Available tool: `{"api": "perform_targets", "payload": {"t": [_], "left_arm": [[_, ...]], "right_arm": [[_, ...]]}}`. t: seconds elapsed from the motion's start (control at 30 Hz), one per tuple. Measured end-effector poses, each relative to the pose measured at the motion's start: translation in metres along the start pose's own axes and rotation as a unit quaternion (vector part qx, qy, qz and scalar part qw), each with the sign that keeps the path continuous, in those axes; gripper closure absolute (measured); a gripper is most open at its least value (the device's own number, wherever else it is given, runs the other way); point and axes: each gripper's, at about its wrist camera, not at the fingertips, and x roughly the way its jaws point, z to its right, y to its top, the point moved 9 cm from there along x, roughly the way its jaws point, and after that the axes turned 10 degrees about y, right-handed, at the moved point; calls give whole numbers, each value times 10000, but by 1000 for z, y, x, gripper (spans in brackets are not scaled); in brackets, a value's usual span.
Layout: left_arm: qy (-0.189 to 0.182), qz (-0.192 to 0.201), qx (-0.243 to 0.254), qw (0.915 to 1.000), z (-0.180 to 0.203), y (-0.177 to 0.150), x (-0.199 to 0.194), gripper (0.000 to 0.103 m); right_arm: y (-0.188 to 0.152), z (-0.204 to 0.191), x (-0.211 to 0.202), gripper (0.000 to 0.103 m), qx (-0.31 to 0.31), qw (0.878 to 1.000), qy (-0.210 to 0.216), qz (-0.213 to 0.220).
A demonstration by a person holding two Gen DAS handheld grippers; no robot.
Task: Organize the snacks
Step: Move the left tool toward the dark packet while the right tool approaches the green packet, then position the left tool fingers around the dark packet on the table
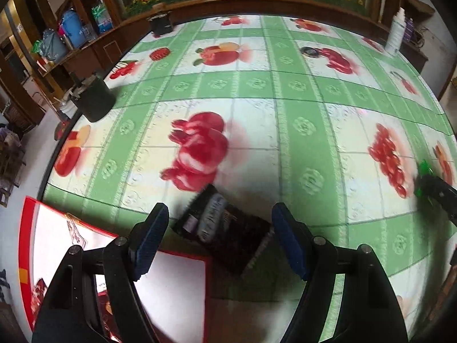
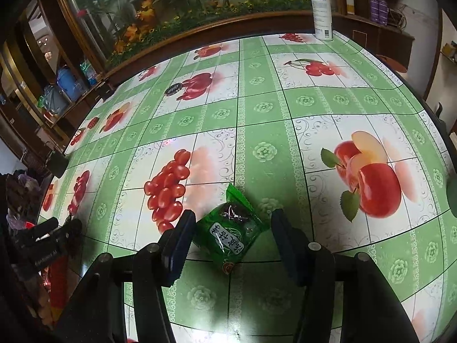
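Green fruit-print tablecloth (image 2: 265, 114) beneath white spray bottle (image 2: 322, 8), dark wooden cabinetry behind.

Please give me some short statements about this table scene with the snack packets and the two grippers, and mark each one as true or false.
1. A dark snack packet lies between the open fingers of the left gripper. True.
2. The green snack packet sits inside the red-rimmed box. False: it lies on the tablecloth, between the fingers of the right gripper.
3. The white spray bottle lies on its side. False: it stands upright at the far edge of the table.
4. The tablecloth is green and white with printed fruit. True.
5. The right gripper has lifted the green packet clear of the table. False: the packet rests on the cloth, and the fingers do not visibly press it.
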Motion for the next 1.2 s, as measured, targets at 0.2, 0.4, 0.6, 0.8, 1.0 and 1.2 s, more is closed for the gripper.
{"api": "perform_targets", "payload": {"t": [0.2,0.4,0.6,0.8,1.0,1.2], "left_arm": [[6,198,595,9980,35,-8,-11,28],[-195,412,858,9953,55,-21,-27,28],[-605,262,550,9963,56,-35,-31,28],[-678,235,478,9963,56,-44,-35,28],[-792,232,502,9953,62,-53,-41,28],[-822,266,493,9950,61,-59,-49,28]], "right_arm": [[0,-2,1,47,-138,9998,-123,37],[1,-1,3,46,-226,9995,-188,61],[0,-2,3,45,-297,9993,-217,73],[-1,-2,3,44,-340,9991,-247,89],[-1,-1,2,44,-314,9992,-249,85],[0,0,2,44,-313,9992,-250,83]]}}
